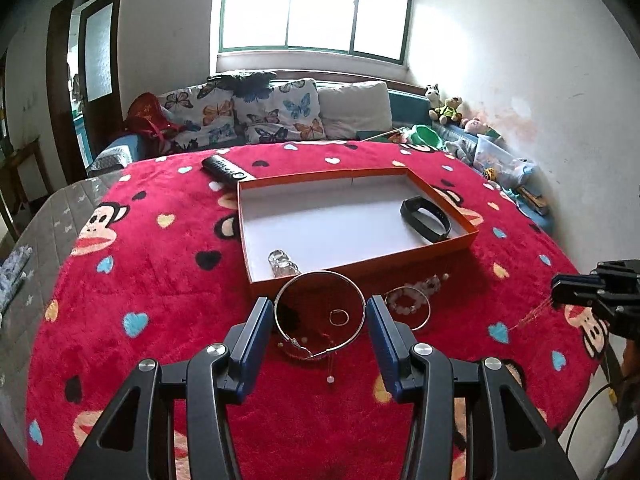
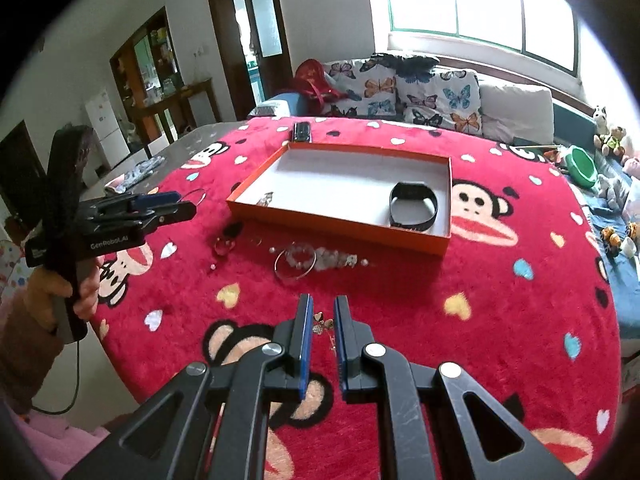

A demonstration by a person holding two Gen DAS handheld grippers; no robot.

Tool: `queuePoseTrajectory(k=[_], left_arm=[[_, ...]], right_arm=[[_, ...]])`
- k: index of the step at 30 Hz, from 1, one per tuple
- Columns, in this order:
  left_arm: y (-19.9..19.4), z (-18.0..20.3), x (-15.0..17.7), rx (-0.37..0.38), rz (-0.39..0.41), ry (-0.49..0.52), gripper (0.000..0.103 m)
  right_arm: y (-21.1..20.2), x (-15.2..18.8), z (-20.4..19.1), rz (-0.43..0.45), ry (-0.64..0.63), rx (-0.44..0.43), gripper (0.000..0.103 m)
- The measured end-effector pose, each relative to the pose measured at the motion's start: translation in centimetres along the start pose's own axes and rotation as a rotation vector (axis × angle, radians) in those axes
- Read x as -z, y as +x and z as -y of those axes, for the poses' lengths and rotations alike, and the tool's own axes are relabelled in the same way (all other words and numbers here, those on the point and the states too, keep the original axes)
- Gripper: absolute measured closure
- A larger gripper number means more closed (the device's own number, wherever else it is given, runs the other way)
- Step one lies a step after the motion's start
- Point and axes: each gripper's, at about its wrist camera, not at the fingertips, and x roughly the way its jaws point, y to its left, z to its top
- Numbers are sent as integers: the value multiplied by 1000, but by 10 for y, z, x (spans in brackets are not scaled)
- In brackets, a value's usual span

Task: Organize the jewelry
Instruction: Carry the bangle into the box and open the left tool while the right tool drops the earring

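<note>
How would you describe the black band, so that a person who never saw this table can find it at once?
Look for the orange box with a white floor, on the red monkey-print blanket. The black band lies inside it, in the corner far from the remote control. It is a dark closed loop and sits alone, while the only other thing in the box is a small clear glassy piece.

A shallow orange cardboard box with a white floor (image 1: 440,258) sits open on the red blanket. Inside, a black looped wristband (image 1: 425,218) rests on edge near the right wall, and a clear glassy trinket (image 1: 283,263) lies in the near-left corner. Just outside the front wall, a large thin silver hoop (image 1: 320,310) lies flat, ringing a small gold ring (image 1: 339,317). Beside it, a silver bangle (image 2: 295,263) overlaps a pale beaded bracelet (image 2: 334,259).
</note>
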Motion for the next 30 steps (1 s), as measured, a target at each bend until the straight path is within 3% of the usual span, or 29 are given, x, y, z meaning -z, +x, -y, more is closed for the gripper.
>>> queuePoseTrajectory(k=[13,22,30], left_arm=[[15,-4,-38,43,-7,3,52],[70,-20,-86,20,-44,4,52],[130,-38,-93,10,-125,-24,52]], right_arm=[[-7,-37,7,66,-39,23,90],[17,-95,27,130,-35,24,90],[64,-119,50,99,3,50,90]])
